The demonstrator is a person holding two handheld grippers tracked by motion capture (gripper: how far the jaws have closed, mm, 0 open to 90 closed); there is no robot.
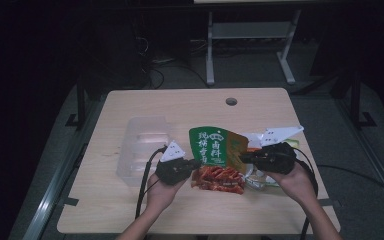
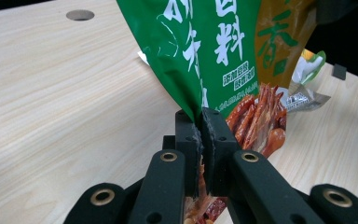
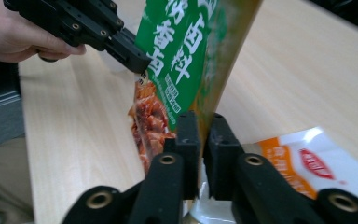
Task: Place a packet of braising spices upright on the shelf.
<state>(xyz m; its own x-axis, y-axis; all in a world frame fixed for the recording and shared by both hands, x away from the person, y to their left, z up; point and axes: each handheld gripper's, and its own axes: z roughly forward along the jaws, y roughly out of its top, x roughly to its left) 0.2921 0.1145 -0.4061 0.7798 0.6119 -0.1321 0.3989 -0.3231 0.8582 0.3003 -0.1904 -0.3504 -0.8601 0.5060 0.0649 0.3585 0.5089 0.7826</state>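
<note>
Wooden table [image 1: 130, 200], both grippers pinching packet [image 1: 215, 150] edges

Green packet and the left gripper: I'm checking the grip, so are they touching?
Touching. In the left gripper view the left gripper has its jaws shut on the edge of the green packet, which runs down between them with no gap.

Several packets [image 1: 218, 159], one clear box [image 1: 142, 147]
</note>
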